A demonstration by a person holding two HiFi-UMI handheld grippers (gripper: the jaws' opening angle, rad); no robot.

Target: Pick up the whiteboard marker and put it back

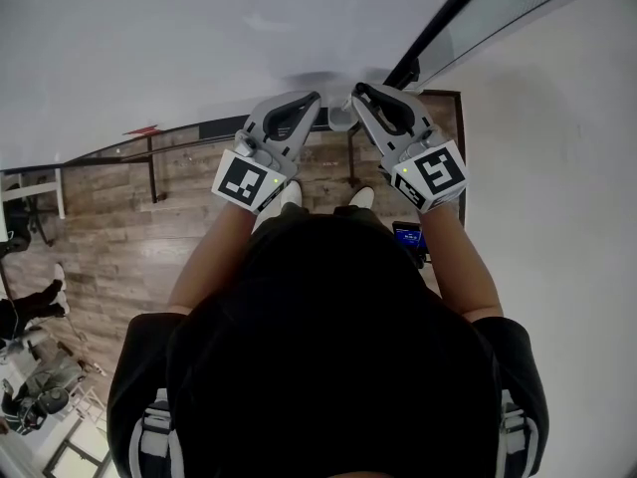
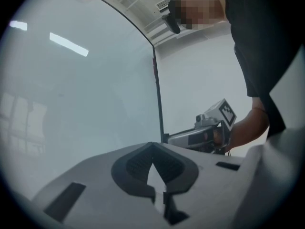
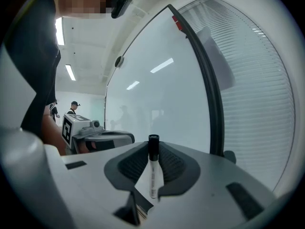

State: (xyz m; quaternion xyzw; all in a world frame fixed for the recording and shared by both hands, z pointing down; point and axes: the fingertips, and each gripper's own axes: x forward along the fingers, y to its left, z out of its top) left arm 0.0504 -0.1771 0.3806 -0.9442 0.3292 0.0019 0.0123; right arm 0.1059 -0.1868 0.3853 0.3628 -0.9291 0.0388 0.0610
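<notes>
A whiteboard marker [image 3: 153, 168] with a white body and black cap stands upright between the jaws of my right gripper [image 3: 153, 144], which is shut on it. In the left gripper view my left gripper [image 2: 152, 144] has its tips together with nothing between them. The head view shows the left gripper [image 1: 302, 106] and the right gripper [image 1: 366, 95] side by side, both pointing at the whiteboard [image 1: 199, 38]. The marker is hidden in the head view. Each gripper shows in the other's view: the right gripper [image 2: 200, 135] and the left gripper [image 3: 95, 135].
The whiteboard's black frame edge [image 3: 209, 94] runs just right of my right gripper, with window blinds [image 3: 257, 80] beyond it. Wooden floor [image 1: 129, 227] lies below. Chair legs and clutter [image 1: 30, 386] sit at the lower left. People [image 3: 74, 108] stand far off.
</notes>
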